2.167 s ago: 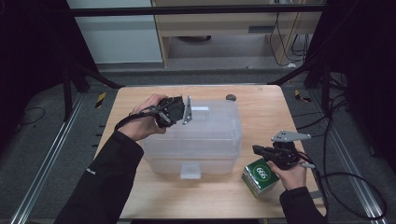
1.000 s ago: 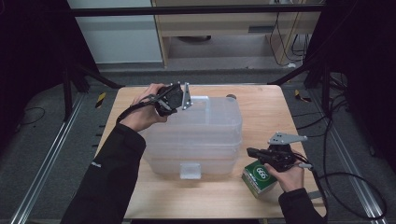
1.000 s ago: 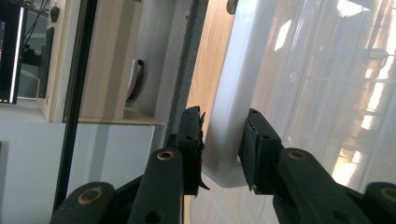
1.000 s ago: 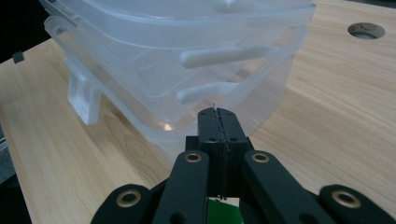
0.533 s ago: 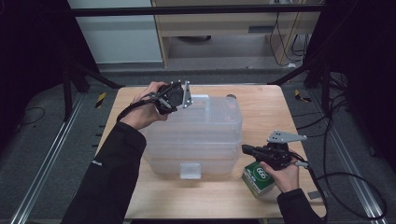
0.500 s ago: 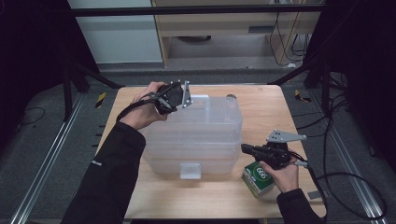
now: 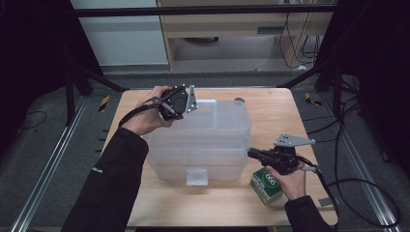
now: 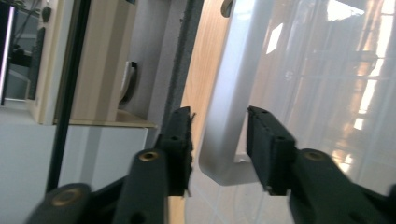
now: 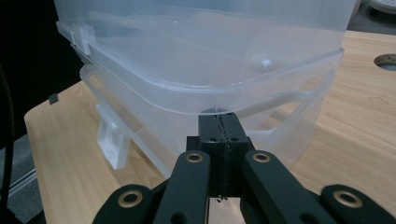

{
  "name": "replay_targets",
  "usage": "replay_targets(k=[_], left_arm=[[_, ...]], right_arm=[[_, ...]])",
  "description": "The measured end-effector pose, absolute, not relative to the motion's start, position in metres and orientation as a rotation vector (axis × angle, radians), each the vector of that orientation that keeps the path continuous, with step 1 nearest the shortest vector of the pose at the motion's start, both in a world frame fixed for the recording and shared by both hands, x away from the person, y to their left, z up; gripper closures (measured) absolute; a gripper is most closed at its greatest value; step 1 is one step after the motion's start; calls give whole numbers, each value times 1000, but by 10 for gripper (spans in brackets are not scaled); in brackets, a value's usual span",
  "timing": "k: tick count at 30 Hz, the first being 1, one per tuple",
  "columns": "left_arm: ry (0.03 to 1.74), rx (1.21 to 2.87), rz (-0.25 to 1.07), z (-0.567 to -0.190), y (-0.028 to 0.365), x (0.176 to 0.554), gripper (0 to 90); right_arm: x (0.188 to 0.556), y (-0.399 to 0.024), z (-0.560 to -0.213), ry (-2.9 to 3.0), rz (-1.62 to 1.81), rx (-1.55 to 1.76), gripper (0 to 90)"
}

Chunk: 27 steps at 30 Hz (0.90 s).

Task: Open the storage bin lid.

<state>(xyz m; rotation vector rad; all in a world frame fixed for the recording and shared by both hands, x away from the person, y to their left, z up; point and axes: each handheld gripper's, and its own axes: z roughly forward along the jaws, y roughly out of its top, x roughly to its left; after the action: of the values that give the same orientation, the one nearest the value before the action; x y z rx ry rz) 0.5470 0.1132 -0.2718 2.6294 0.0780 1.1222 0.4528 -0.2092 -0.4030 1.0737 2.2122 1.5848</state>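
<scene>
At the table's centre stands the clear plastic bin [image 7: 198, 140]. At its 11 o'clock corner the left gripper [image 8: 219, 140] has just been opening, its pads straddling the bin's white handle [image 8: 229, 107] without pressing it. At 4 o'clock the right gripper [image 9: 219, 133], jaws clenched on nothing, meets the bin's rim, contact unclear; the green box [image 7: 267, 186] is half hidden by the hand.

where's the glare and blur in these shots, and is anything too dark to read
Left gripper view: warm window-like glare streaks the clear bin lid, and the near black pads are soft. Right gripper view: evenly lit, the bin sharp, with a black unreadable area at the left edge. High view: the table is lit while the surroundings fall into deep shadow.
</scene>
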Motion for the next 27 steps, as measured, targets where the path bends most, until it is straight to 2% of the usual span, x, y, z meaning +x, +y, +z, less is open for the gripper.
replay_targets(k=[5,9,19,27], left_arm=[[134,2564,1042,-268,127,539,482],[161,2533,1009,-265,135,533,462],[257,2423,967,-260,162,515,458],[394,2320,927,-262,191,508,501]], right_arm=[[453,-209,-403,2214,1576,1074,900],[453,-209,-403,2212,1577,1081,900],[453,-208,-404,2209,1558,1083,900],[453,-208,-404,2214,1555,1086,900]])
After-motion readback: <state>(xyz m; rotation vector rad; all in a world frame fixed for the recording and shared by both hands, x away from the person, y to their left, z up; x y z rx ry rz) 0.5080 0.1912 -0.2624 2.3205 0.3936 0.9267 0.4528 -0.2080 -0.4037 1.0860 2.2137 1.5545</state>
